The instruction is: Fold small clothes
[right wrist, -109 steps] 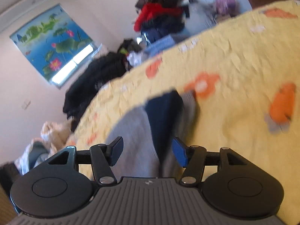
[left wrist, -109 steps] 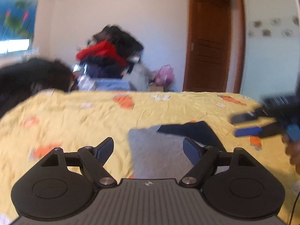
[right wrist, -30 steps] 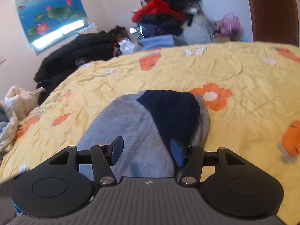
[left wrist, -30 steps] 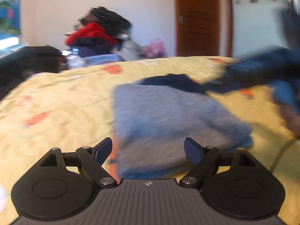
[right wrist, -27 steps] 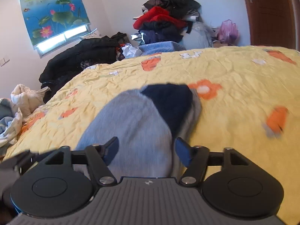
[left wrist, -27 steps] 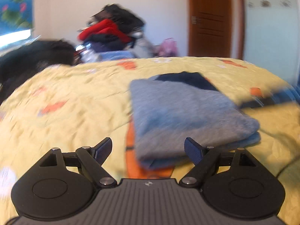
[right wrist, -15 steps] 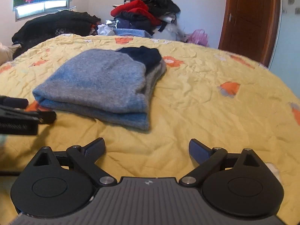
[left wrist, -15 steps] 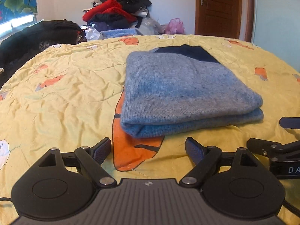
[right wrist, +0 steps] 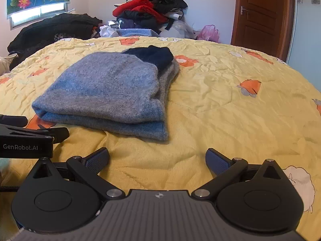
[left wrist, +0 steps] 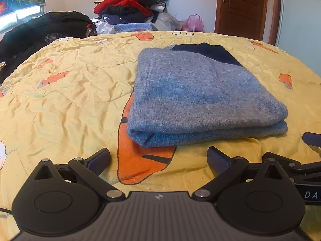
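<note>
A grey-blue knit sweater (left wrist: 200, 92) (right wrist: 108, 88) lies folded in a thick rectangle on the yellow bedspread (left wrist: 70, 100) (right wrist: 230, 110), with a navy part (left wrist: 210, 50) (right wrist: 154, 56) at its far end. My left gripper (left wrist: 158, 158) hovers short of the sweater's near fold; its jaws are opening and nothing is between them. My right gripper (right wrist: 157, 158) sits off the sweater's near right corner, jaws also opening and empty. Each gripper shows at the edge of the other's view, side by side.
A heap of red, black and blue clothes (left wrist: 130, 6) (right wrist: 148, 6) is stacked beyond the bed's far edge. Black garments (left wrist: 46, 26) lie at the far left under a window. A brown door (left wrist: 240, 8) stands at the back right.
Both grippers have drawn back from over the sweater toward the near side of the bed and lowered. Their jaws have spread wider. The sweater now lies folded and untouched.
</note>
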